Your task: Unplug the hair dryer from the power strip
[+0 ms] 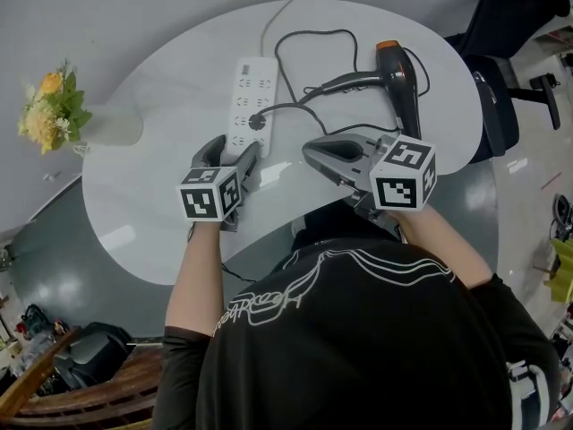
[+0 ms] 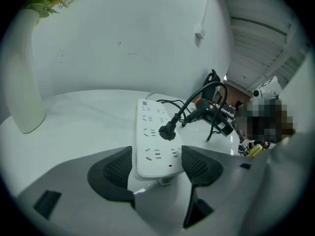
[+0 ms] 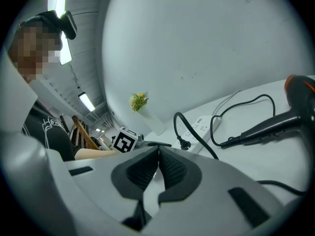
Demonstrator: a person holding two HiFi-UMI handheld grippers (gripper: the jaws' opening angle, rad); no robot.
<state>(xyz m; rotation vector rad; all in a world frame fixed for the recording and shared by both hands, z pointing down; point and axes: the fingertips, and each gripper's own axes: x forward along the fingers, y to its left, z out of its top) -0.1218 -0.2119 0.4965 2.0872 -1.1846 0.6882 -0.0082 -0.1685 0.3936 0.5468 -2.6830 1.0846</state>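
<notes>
Left gripper (image 1: 233,156) jaws stood wide, power strip (image 1: 253,92) near end between them, pads clear; strip ran lengthwise straight ahead; plug (image 1: 258,121) seated mid-strip, up-left of right gripper (image 1: 312,152), jaws together, empty.

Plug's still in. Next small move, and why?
Probably close the left hand-held gripper on the power strip: its open jaws flank the strip's near end without pressing it, the black plug is still seated, and the right hand-held gripper is shut, empty, short of the plug.
</notes>
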